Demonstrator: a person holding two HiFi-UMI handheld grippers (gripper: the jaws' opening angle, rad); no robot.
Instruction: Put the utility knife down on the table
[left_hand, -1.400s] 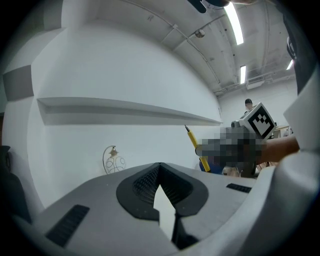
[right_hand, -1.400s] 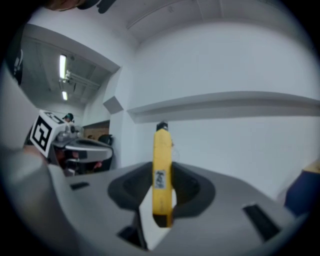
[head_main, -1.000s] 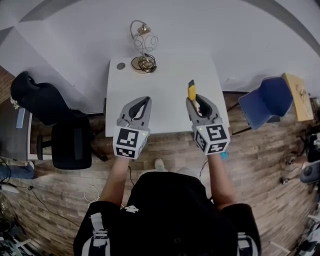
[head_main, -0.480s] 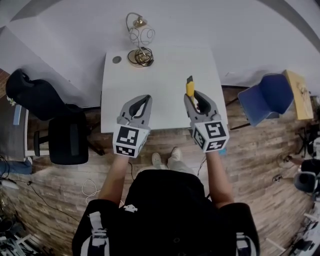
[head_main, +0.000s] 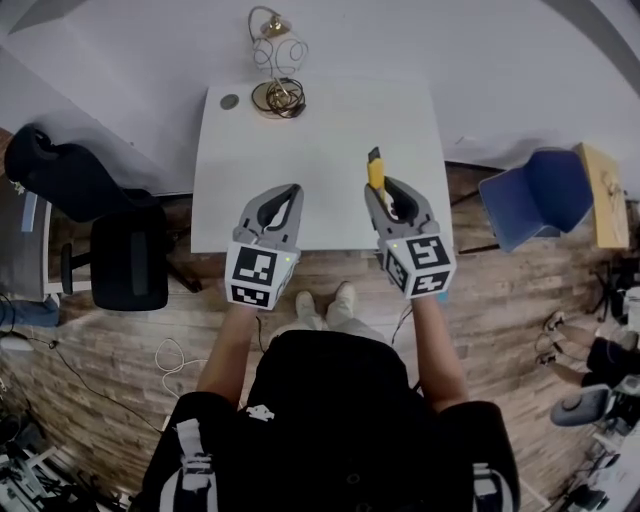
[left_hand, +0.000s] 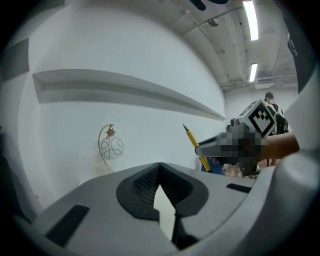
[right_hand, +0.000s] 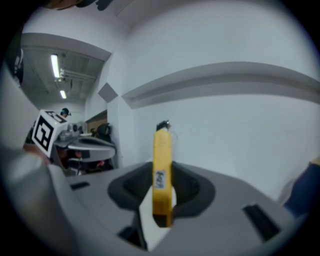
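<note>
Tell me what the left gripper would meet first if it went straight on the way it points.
Probably the bare white table top, since the left gripper points across it. The lamp stands left of that line, so it looks missed; depth is unclear.

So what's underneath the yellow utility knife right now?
Under the yellow utility knife is the white rectangular table, bare there. The right gripper clamps the knife's rear and hides the table beneath that part.
</note>
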